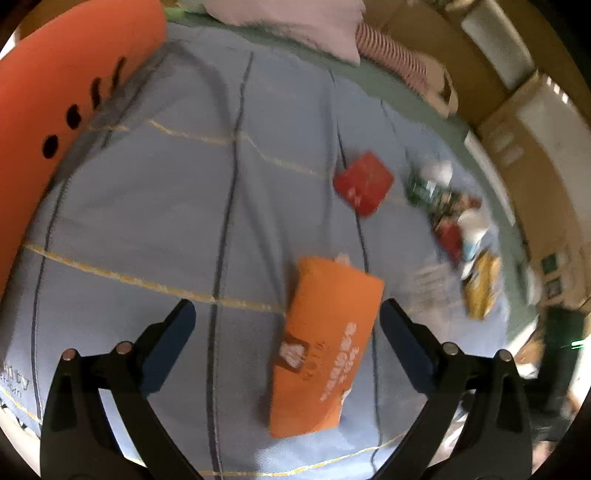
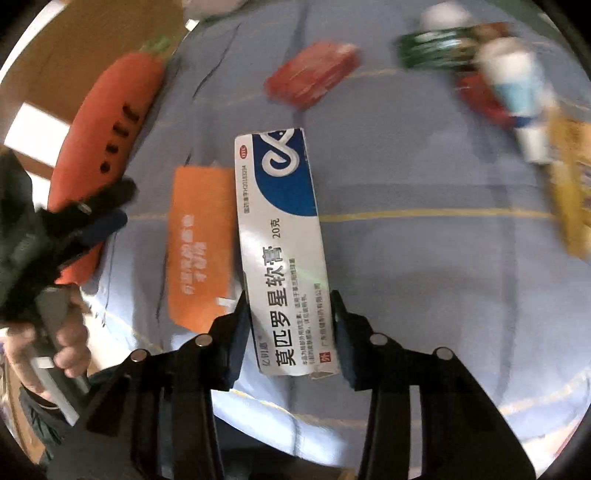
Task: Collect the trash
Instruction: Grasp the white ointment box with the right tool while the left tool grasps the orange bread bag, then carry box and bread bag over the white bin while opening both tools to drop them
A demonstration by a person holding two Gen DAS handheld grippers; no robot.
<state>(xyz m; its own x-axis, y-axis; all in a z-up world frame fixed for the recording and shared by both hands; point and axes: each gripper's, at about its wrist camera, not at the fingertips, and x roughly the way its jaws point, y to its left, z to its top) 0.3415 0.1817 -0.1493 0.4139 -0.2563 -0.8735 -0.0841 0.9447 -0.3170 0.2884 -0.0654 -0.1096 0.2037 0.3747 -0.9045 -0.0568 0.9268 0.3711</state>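
Item: white-and-blue box, clamped at its near end by right gripper. Left gripper spread wide over orange packet. Advice: keep the box's grip square.

A home bedroom: checked blue bedspread, pillows, carrot-shaped plush cushion.

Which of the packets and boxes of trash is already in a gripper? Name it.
The white-and-blue ointment box, clamped in the right gripper. The orange packet and red packet lie loose on the bedspread.
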